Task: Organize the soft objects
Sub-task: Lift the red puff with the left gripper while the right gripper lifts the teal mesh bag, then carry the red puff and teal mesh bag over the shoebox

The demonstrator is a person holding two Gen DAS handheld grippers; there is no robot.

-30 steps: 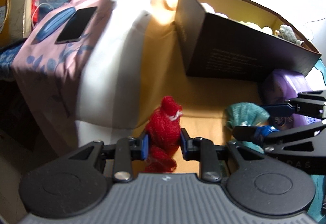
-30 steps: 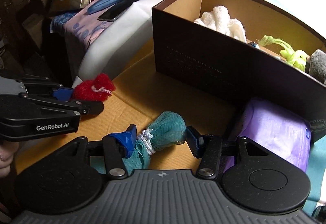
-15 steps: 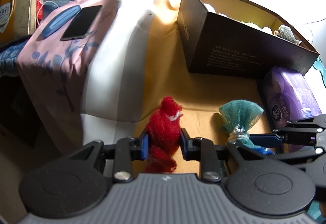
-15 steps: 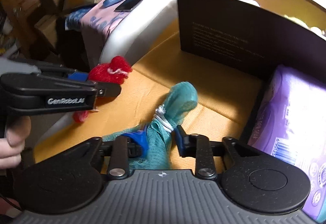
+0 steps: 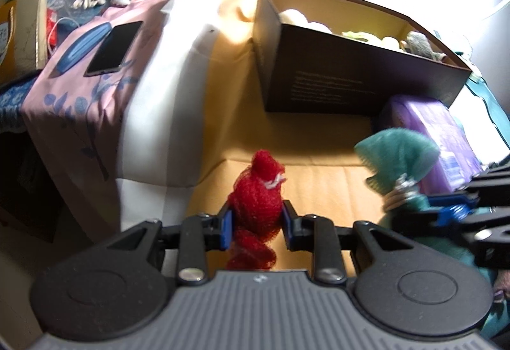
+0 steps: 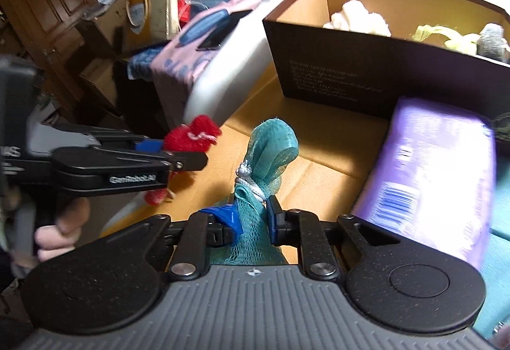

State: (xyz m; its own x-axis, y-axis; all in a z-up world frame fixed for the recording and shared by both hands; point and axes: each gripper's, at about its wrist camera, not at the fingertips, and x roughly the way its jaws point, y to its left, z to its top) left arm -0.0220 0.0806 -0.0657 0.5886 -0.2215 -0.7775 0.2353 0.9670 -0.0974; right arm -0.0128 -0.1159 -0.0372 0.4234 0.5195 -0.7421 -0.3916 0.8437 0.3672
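Observation:
My left gripper is shut on a red mesh puff and holds it above the orange surface; the puff also shows in the right wrist view. My right gripper is shut on a teal mesh puff tied with a silver cord, lifted off the surface; it also shows in the left wrist view. A dark open cardboard box stands behind, holding a white towel, a yellow-green soft toy and a grey soft item.
A purple pack lies right of the box front. A pink patterned cloth at left carries a phone and a blue case. A yellow bag and clutter stand at the far left.
My right gripper has risen with the teal puff, now upright and clear of the surface. Both grippers have lifted and moved nearer the box. The left gripper still holds the red puff.

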